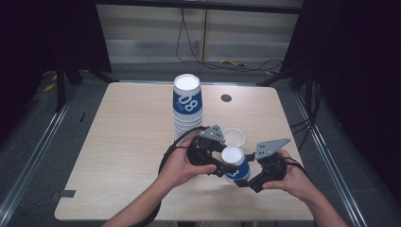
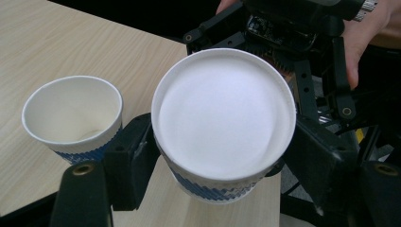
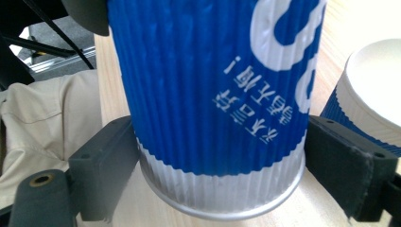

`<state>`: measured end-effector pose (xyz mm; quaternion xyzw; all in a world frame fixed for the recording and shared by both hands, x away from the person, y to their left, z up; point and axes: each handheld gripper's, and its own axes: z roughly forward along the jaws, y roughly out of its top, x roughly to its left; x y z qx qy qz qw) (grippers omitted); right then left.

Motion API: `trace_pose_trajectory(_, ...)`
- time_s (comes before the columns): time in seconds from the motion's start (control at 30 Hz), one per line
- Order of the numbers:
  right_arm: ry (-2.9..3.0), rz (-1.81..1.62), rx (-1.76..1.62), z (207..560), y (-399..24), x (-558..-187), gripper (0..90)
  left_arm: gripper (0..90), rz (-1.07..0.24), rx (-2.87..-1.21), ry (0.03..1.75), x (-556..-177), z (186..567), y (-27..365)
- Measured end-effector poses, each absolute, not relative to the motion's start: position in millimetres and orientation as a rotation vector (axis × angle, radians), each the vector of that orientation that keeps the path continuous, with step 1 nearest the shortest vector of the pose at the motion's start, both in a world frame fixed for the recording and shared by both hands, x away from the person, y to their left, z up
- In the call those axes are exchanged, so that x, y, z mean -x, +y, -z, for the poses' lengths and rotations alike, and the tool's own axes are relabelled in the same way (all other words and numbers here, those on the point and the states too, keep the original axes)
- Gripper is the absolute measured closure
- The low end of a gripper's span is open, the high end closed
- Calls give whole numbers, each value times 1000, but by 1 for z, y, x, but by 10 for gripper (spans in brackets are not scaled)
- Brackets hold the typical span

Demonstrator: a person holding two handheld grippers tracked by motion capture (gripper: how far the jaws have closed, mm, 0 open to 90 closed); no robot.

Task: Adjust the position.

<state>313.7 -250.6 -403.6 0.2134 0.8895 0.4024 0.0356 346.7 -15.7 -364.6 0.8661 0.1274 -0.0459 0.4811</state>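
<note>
A: Setting?

B: Pale wood-grain table with dark curtains at the sides and grey floor with cables beyond the far edge.

A: Stock on it?

B: One tall stack of upside-down blue-and-white ribbed paper cups, far of centre. One upright blue-and-white paper cup, open mouth up, just right of the stack's foot. One upside-down blue ribbed paper cup with white lettering, near the front edge.

A: Tools?

B: Left gripper: jaws drawn in narrow, pads pressed on both sides of the upside-down cup near its raised base. Right gripper: jaws against the same cup low down by its rim, one pad on each side.

A: Clearance?

B: The held cup sits just near of the upright one, apart from it. Left half of the table is bare; the right and front edges are close to the hands.
</note>
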Motion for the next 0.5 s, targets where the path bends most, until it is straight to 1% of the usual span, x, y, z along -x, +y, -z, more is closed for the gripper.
trace_pose_trajectory(0.17,2740,-1213,-626,401,-252,-314,163,290,126,-2105,318,-347,368,-13)
trace_pose_trajectory(0.4,2780,-1120,-572,395,-254,-315,192,286,120,-2131,287,-345,370,-13)
trace_pose_trajectory(0.5,2798,-1078,-549,394,-255,-314,195,246,107,-2158,278,-344,371,-14)
